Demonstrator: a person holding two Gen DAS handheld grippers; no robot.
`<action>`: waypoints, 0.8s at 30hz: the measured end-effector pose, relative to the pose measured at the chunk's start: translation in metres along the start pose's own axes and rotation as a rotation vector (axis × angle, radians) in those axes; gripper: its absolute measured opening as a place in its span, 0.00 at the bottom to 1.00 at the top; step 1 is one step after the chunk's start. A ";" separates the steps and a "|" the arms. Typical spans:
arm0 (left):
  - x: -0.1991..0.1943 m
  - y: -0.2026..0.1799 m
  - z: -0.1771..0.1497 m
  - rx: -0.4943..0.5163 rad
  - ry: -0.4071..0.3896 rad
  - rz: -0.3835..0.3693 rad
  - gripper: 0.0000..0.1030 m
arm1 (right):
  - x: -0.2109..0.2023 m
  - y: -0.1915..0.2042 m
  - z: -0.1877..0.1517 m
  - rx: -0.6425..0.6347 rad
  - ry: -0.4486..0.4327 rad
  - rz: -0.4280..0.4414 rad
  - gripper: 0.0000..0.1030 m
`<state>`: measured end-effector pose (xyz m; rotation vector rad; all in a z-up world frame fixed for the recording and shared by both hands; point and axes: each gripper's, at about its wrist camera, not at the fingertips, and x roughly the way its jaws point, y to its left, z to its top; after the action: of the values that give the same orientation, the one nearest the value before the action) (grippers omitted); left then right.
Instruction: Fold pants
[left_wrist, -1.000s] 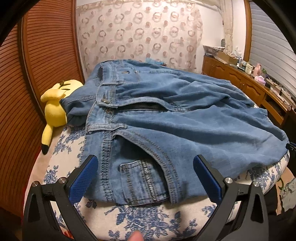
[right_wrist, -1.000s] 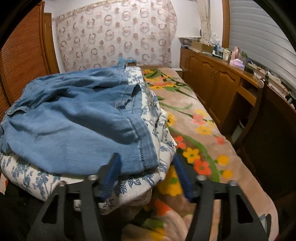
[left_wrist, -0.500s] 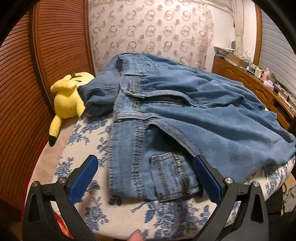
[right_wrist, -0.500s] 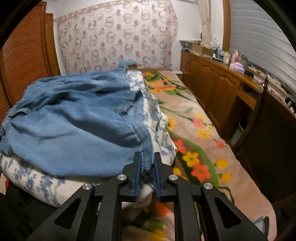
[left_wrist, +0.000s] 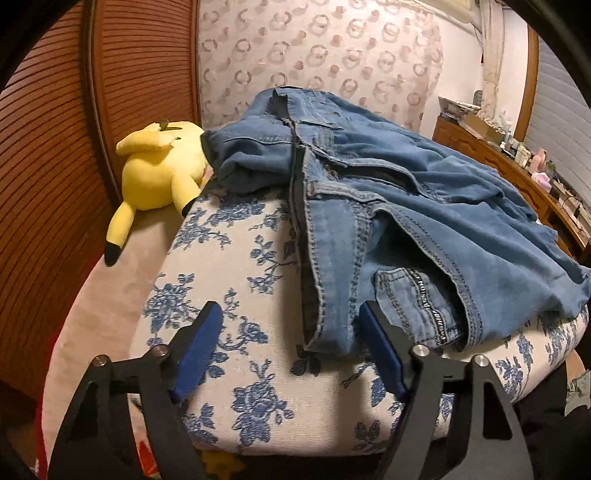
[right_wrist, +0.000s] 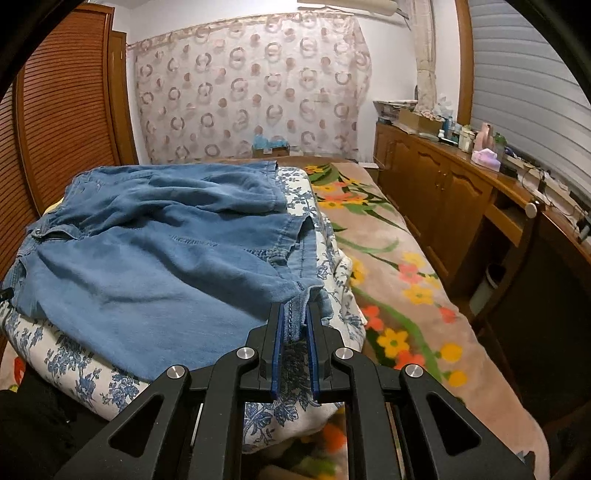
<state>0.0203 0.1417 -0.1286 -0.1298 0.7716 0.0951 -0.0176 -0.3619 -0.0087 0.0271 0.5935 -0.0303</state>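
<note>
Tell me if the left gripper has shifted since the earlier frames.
Yes. The left gripper has slid left: the jeans waist corner, once centred between its closing jaws, now sits by the right finger, beside the plush toy.

One jeans (left_wrist: 388, 206), one plush toy (left_wrist: 159, 173)

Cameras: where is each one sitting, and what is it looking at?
Left wrist: on the left gripper, looking down at the jeans' waist end on a flowered cushion, plush toy beyond; its jaws, just closing, straddle the near corner without pinching it.
Right wrist: on the right gripper, shut on the jeans' hem; bed alongside.
Shared: jeans, cushion, curtain.
</note>
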 end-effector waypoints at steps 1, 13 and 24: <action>0.001 -0.002 0.000 0.002 0.001 -0.007 0.66 | 0.000 0.000 0.002 -0.003 0.002 -0.001 0.11; -0.003 -0.017 0.007 0.053 0.008 -0.127 0.14 | 0.001 -0.004 0.029 0.013 0.007 0.003 0.10; -0.067 -0.017 0.040 0.102 -0.111 -0.119 0.12 | -0.030 -0.004 0.044 0.017 -0.093 0.033 0.09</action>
<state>0.0025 0.1287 -0.0524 -0.0729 0.6554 -0.0497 -0.0183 -0.3672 0.0447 0.0515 0.4996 -0.0041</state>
